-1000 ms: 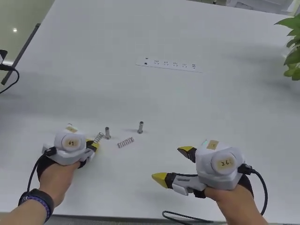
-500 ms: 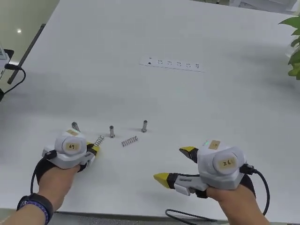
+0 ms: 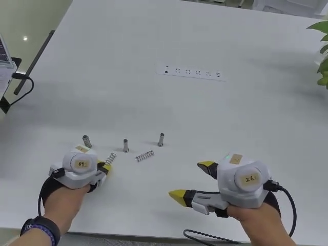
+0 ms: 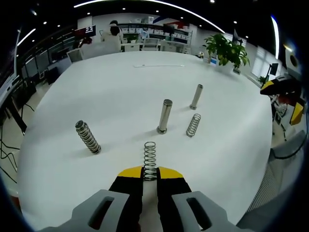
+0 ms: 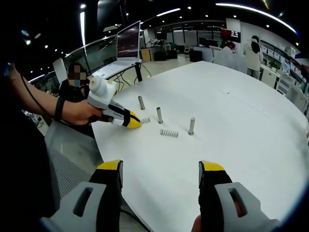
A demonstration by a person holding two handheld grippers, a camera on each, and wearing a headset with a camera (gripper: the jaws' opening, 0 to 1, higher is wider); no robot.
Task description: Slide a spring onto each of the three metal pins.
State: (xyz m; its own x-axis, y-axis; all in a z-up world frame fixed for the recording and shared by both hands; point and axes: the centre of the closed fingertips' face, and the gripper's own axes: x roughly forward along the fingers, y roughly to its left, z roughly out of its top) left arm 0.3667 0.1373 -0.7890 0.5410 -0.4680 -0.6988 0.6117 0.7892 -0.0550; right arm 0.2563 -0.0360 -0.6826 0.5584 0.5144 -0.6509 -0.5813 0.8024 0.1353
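Observation:
Three metal pins stand in a row on the white table. The left pin (image 3: 86,141) (image 4: 87,137) wears a spring. The middle pin (image 3: 125,145) (image 4: 164,116) and the right pin (image 3: 161,139) (image 4: 196,96) are bare. My left gripper (image 3: 106,165) (image 4: 149,172) is shut on a spring (image 3: 109,158) (image 4: 150,160) that sticks out toward the middle pin. A loose spring (image 3: 145,156) (image 4: 193,125) (image 5: 169,133) lies between the two bare pins. My right gripper (image 3: 192,180) (image 5: 161,173) hovers open at the front right, nothing between its fingers.
A white power strip (image 3: 191,73) lies farther back on the table (image 3: 215,118). A plant (image 3: 323,48) is at the right edge. A black cable (image 3: 20,87) and the table edge run along the left. People stand in the office background.
The head camera has shifted, so the left pin with its spring has come into sight. My left gripper has drawn back slightly toward me with its spring. The right gripper has barely moved.

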